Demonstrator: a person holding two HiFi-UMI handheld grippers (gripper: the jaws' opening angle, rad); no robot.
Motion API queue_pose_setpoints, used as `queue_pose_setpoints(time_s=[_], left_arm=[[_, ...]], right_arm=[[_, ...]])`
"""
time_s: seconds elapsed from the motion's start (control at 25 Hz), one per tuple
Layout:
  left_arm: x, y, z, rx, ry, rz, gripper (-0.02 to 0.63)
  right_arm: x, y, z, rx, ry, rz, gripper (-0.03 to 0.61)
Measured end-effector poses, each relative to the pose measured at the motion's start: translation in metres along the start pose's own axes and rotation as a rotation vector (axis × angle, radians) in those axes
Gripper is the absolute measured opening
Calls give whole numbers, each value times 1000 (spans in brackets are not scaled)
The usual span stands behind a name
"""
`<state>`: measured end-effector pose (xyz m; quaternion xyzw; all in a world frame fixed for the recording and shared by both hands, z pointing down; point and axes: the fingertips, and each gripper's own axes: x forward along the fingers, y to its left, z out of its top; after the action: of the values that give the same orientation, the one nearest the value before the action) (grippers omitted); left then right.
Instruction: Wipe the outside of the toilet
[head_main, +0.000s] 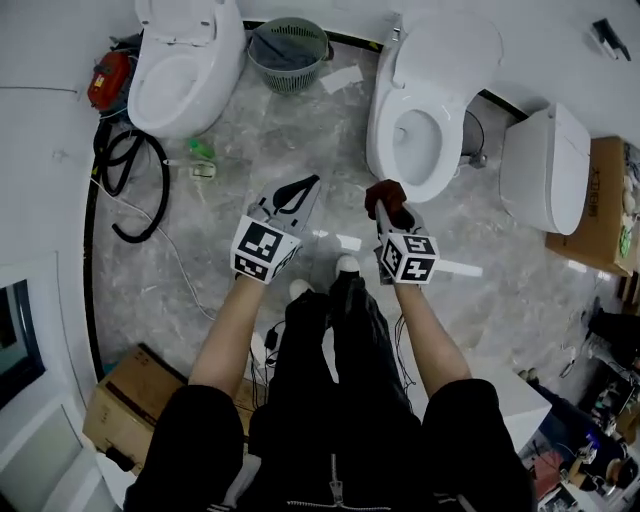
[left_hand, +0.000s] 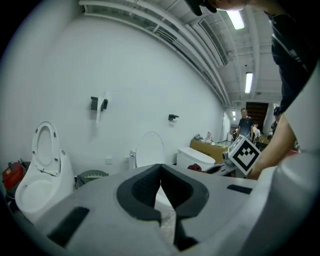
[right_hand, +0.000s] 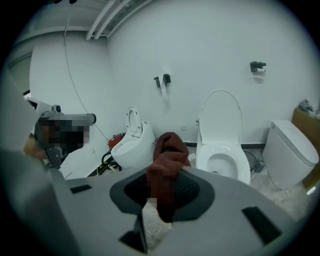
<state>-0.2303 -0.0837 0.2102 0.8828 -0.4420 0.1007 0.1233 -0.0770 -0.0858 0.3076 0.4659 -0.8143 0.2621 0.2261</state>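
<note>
Right tool (head_main: 386, 208) grips a dark red cloth (right_hand: 167, 152) near the toilet (head_main: 425, 70); left tool (head_main: 304, 187) is clenched, empty.

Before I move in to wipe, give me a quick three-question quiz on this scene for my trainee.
1. True or false: the right tongs are shut on a dark red cloth.
2. Multiple choice: what is between the left tongs? A) a sponge B) nothing C) a brush
3. Fill in: the toilet nearest the cloth has its lid ____.

Key: 1 true; 2 B; 3 raised.
</note>
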Motion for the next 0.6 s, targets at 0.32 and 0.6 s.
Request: queue_pose_setpoints(time_s=[0.32,0.6], left_arm=[[58,50,19,9,17,-119,0],[132,121,-22,16,30,-221,0]], right_arm=[[65,-13,23,139,-4,-75,94],[182,-49,35,181,-58,-153,94]])
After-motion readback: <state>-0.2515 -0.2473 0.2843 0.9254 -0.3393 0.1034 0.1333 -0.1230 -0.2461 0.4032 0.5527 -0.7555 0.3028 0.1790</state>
